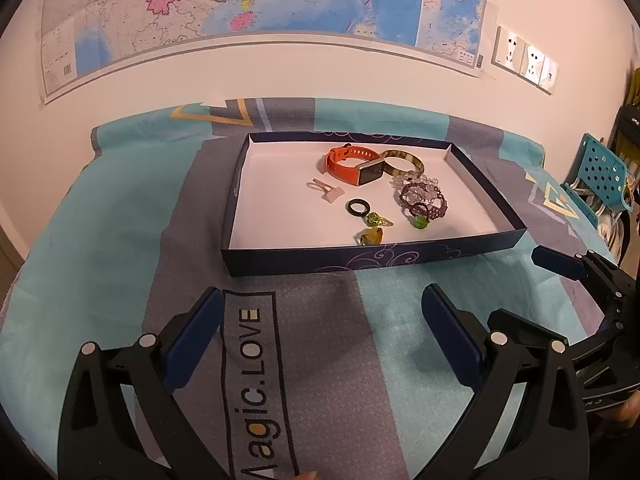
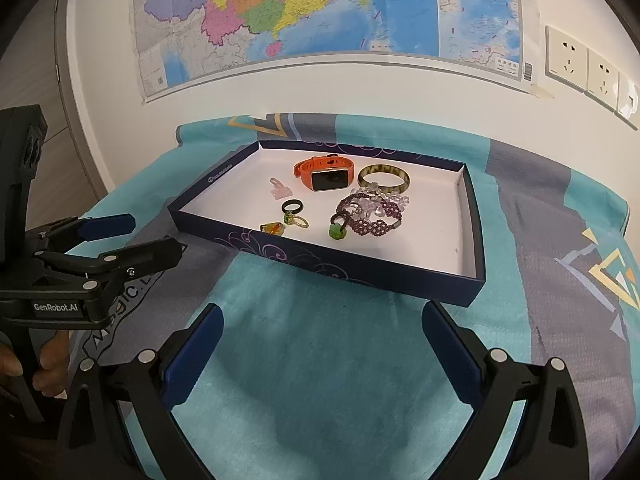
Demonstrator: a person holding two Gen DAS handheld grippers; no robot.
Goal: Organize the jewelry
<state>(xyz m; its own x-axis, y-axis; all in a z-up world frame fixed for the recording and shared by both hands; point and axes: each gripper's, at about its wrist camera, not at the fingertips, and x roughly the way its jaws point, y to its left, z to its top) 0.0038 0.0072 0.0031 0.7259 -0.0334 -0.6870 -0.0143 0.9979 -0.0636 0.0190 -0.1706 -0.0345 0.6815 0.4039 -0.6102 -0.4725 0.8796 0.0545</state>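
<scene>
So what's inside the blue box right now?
The box holds an orange watch, bangle, purple bead bracelet, black ring, pink clip and green and amber rings. Clear beads lie partly hidden under the bracelet.

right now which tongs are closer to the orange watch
Hard to call; both tongs, left and right, hang open short of the box, about level, watch inside.

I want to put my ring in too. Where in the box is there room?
The shallow dark-blue box has bare white floor along its left wall, beside the pale pink clip, and along its right wall. The middle is crowded around the orange-strapped watch and purple beaded bracelet.
</scene>
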